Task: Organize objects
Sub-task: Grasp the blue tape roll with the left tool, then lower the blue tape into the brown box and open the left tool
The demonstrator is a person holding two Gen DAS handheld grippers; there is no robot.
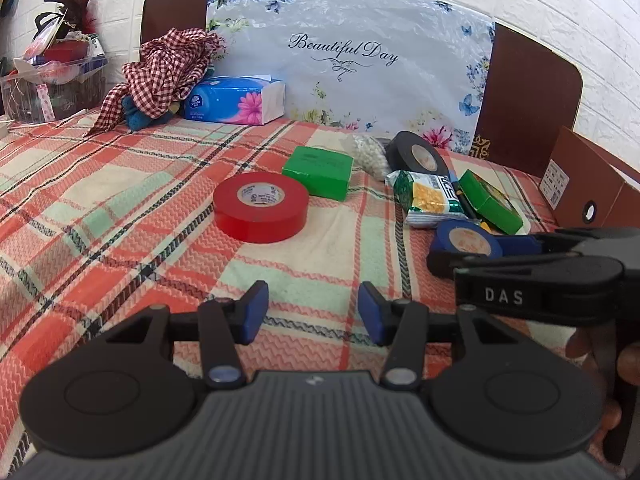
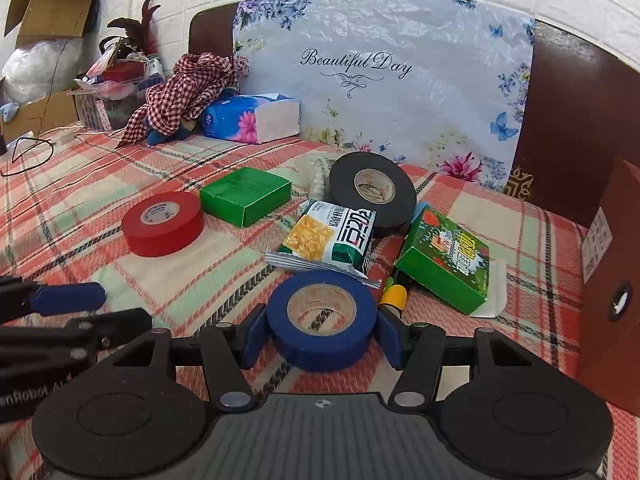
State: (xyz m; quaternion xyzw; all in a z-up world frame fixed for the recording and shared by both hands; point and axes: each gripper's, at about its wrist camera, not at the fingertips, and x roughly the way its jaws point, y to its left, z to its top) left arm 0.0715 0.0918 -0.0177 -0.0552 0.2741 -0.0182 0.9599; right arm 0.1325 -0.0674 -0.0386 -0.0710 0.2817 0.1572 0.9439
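Left wrist view: my left gripper (image 1: 313,309) hangs over bare plaid blanket (image 1: 120,208), jaws apart, nothing between the blue pads. The red tape roll (image 1: 261,207) lies flat ahead and a little to the left, well clear of the fingers. Just behind it sits a green box (image 1: 319,171). At far right I see my right gripper (image 1: 480,254) from the side, at the blue tape roll (image 1: 466,238).

Right wrist view: the right gripper (image 2: 322,334) straddles the blue tape roll (image 2: 322,316), which lies flat on the blanket, one pad at each side of its outer wall. Both pads look in contact, so I read this as clamped on the roll, though not yet lifted. The snack packet (image 2: 330,238) touches the roll's far edge; a black tape roll (image 2: 372,192) and printed green carton (image 2: 444,262) lie beyond.

Handling judgement: a tape roll is stiff, light to moderate in weight, and will not crush. The vinyl wall is smooth, so a grip across the full diameter, mid-height, suits it best. The packet may drag along on lift.
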